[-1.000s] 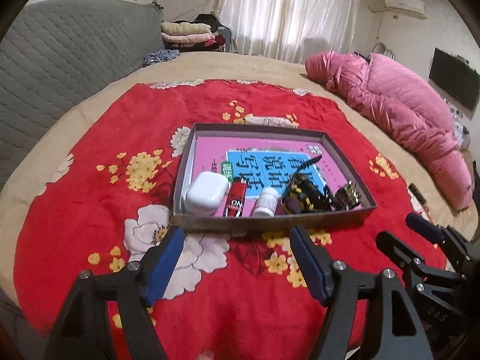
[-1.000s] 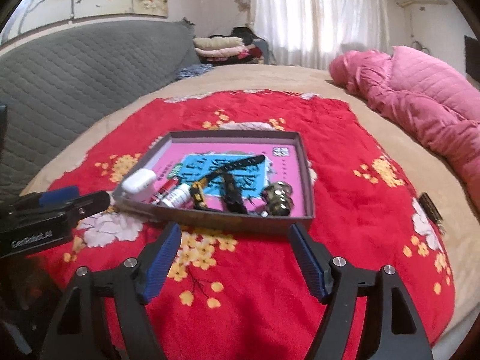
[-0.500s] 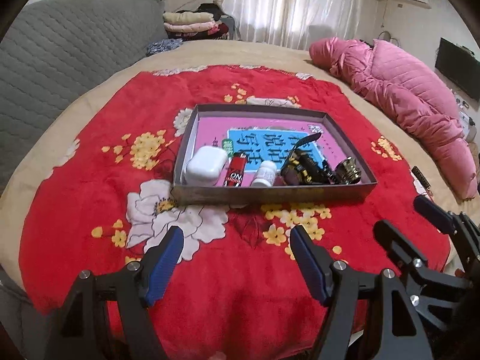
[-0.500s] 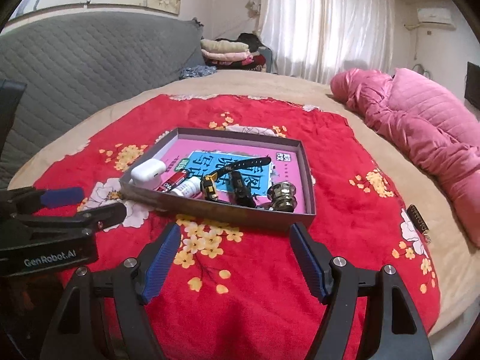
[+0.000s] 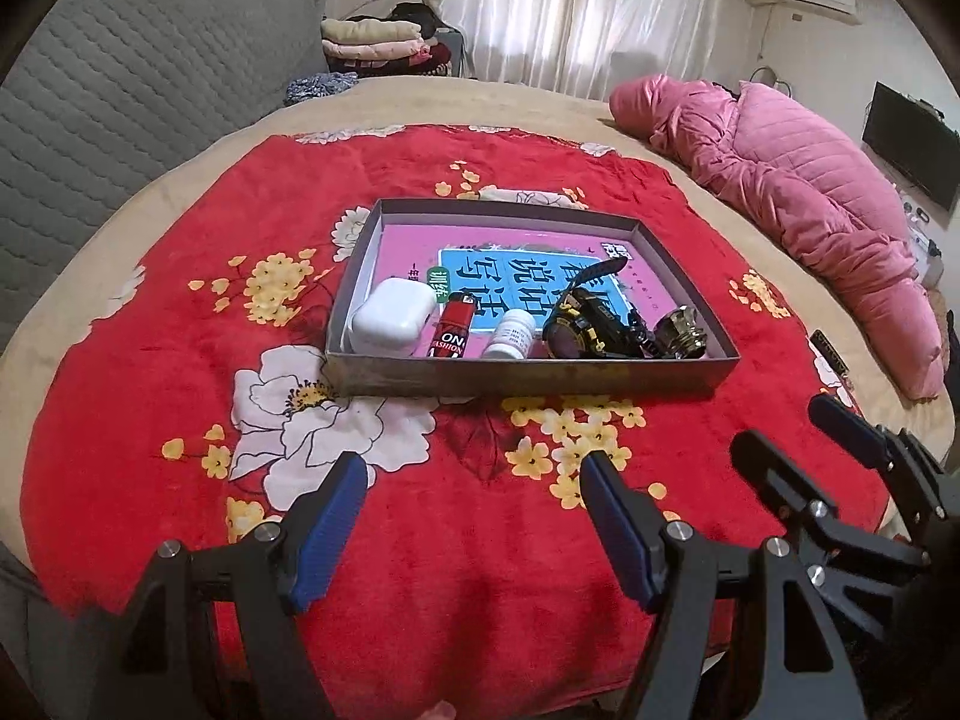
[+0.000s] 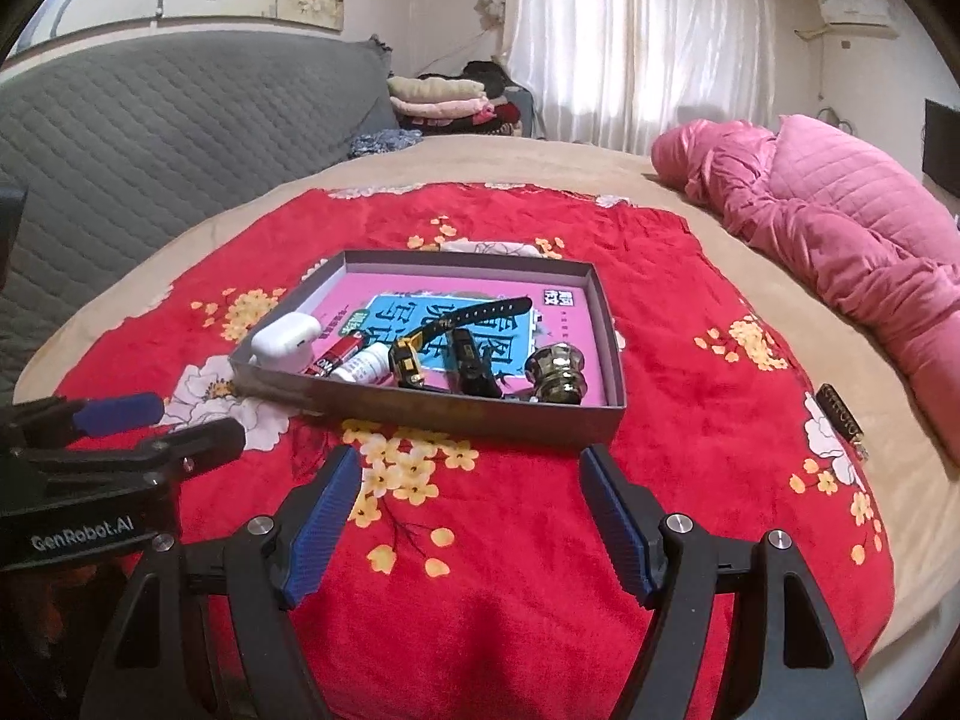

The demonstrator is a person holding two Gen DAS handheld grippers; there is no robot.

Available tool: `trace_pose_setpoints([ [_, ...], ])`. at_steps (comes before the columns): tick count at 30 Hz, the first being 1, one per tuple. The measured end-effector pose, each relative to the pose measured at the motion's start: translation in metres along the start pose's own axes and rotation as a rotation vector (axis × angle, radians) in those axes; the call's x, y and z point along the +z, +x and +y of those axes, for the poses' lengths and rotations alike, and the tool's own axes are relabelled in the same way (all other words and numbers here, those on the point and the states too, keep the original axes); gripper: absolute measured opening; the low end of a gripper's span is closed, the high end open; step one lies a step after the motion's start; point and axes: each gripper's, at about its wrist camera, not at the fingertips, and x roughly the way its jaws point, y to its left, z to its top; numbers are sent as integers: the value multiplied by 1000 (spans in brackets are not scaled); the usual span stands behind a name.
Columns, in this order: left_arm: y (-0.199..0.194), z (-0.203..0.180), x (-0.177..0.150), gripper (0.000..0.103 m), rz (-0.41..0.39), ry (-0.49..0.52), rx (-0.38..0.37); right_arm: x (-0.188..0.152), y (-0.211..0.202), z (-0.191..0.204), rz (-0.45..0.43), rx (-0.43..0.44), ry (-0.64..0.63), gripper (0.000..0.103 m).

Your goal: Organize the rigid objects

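A shallow grey box [image 5: 528, 375] [image 6: 420, 408] lies on the red flowered blanket. Along its near side sit a white earbud case [image 5: 393, 317] [image 6: 285, 339], a red lighter [image 5: 453, 333] [image 6: 336, 355], a small white bottle [image 5: 510, 333] [image 6: 363, 367], a black-and-yellow watch [image 5: 585, 327] [image 6: 414, 354] and a shiny metal knob [image 5: 681, 333] [image 6: 558, 372]. A pink book lines the box floor [image 5: 516, 264]. My left gripper [image 5: 471, 477] and right gripper [image 6: 468, 465] are both open and empty, held apart from the box on its near side.
The red blanket [image 5: 180, 330] covers a beige bed. A pink quilted coat [image 5: 810, 192] [image 6: 840, 228] lies at the right. A small dark object [image 6: 840, 420] lies near the right bed edge. A grey quilted headboard [image 5: 120, 108] stands at the left.
Both grippers have pulled back from the box and risen a little, so the box looks farther away. Nothing in the box has moved.
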Motion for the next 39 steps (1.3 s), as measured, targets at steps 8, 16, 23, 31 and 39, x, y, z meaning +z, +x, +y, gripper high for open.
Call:
trace_pose_setpoints([
  [8, 6, -2, -3, 73, 8, 13, -7, -4, 8, -1, 21, 7, 5, 76],
  [16, 13, 0, -5, 73, 27, -7, -12, -6, 12, 0, 27, 10, 0, 76],
  [23, 19, 1, -8, 73, 34, -8, -6, -8, 17, -1, 34, 6, 2, 76],
  [31, 26, 2, -10, 73, 49, -7, -6, -9, 23, -3, 42, -4, 7, 76],
  [39, 31, 0, -11, 73, 60, 3, -15, -11, 32, -4, 56, -8, 4, 76],
])
